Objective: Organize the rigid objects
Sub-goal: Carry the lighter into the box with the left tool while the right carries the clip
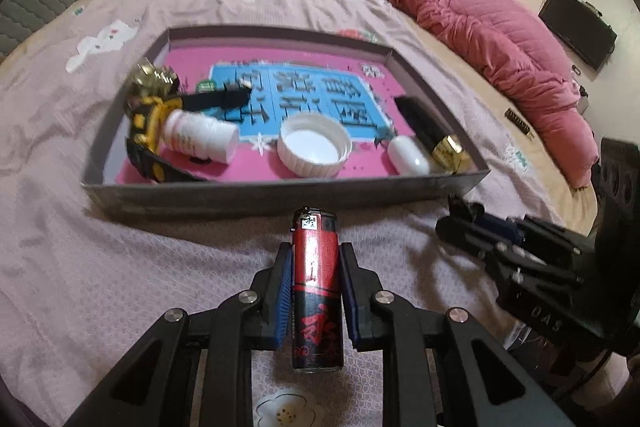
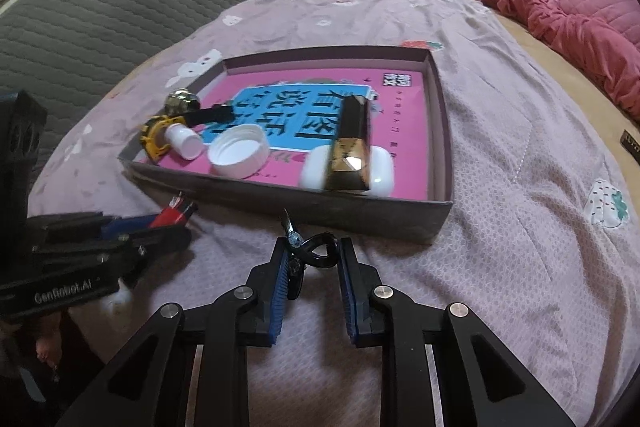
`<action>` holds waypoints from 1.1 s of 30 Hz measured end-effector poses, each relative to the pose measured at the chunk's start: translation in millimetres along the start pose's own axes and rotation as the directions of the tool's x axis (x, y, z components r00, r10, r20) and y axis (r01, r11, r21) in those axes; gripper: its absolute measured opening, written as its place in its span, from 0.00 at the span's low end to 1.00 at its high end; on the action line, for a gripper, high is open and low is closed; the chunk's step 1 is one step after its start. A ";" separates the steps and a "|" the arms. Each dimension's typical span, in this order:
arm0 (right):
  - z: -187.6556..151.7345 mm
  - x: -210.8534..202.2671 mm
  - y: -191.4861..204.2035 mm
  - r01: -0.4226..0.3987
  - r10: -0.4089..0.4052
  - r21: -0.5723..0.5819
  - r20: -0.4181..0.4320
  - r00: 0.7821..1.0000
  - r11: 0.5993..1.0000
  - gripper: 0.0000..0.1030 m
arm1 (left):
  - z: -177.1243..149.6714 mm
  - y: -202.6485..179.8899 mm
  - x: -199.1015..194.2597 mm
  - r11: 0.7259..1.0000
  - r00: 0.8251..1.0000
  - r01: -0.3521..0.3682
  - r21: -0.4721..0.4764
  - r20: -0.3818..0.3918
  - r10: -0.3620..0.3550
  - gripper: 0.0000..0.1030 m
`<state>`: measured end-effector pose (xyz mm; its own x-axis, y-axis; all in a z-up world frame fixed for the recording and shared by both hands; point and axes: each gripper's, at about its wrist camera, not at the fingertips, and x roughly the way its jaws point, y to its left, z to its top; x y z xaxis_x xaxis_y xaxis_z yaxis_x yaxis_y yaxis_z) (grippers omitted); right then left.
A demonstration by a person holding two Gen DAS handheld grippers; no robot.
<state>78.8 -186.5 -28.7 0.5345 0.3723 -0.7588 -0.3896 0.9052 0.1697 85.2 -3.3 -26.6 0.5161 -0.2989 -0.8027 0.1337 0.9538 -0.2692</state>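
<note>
Most of the sorting looks done: the shallow cardboard tray [image 1: 280, 193] on the bed already holds five things, and two more sit in the claws just short of its near wall. Left to right inside it lie a toy watch [image 1: 150, 119] of glossy black and yellow plastic with a faceted gold top, a small white pill bottle [image 1: 198, 135] on its side touching the watch, a ribbed white cap [image 1: 314, 145] lying open side up, a smooth oval white case [image 1: 408, 155], and a black tube [image 1: 430, 131] with a faceted gold end resting against that case by the right wall. The tray floor is a slick pink and blue printed sheet; the bedspread [image 1: 100, 247] under it is soft, lilac and finely textured. The left gripper [image 1: 314, 255] is clenched on a lighter [image 1: 316, 291], a hard red and black cylinder with a metal head, pointing at the tray's near wall. The right gripper [image 2: 312, 259] has its jaws only partly closed, with a small keyring [image 2: 316, 251] of black loop and shiny metal clip caught at the fingertips; whether it is firmly pinched cannot be told. Judging by this, what remains is placing the lighter and keyring inside.
</note>
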 end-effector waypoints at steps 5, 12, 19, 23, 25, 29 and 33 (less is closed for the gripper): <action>3.4 -14.3 7.4 -0.033 0.035 -0.023 0.053 0.998 0.999 0.23 | 6.1 5.7 -17.1 1.000 0.998 -0.001 -0.010 0.066 0.002 0.22; 13.3 -25.7 13.2 -0.056 0.059 -0.024 0.117 0.991 0.998 0.23 | 14.2 7.6 -27.3 1.000 0.993 0.005 0.000 0.122 -0.005 0.22; 23.3 -22.1 21.5 -0.070 0.075 -0.038 0.136 0.988 0.997 0.23 | 26.5 13.0 -28.9 1.000 0.987 0.011 0.000 0.160 -0.011 0.22; 30.0 -17.2 22.8 -0.061 0.066 -0.046 0.144 0.987 0.997 0.23 | 34.2 16.9 -23.9 1.000 0.986 0.010 -0.008 0.167 -0.009 0.22; 33.0 -14.8 22.4 -0.059 0.064 -0.041 0.146 0.987 0.997 0.23 | 37.0 18.8 -22.3 1.000 0.985 0.012 -0.014 0.171 -0.010 0.22; 38.5 -8.9 19.5 -0.063 0.065 -0.021 0.147 0.987 0.998 0.23 | 42.2 21.5 -18.1 1.000 0.985 0.009 -0.016 0.175 -0.007 0.22; 42.5 -4.7 19.0 -0.070 0.072 -0.016 0.143 0.987 0.997 0.23 | 45.5 24.0 -10.4 0.999 0.987 0.022 -0.027 0.161 -0.018 0.22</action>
<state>100.7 -162.3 4.8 0.6067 0.4618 -0.6470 -0.4382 0.8734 0.2124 121.6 24.1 -0.5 0.6429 -0.3066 -0.7019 0.1220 0.9457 -0.3013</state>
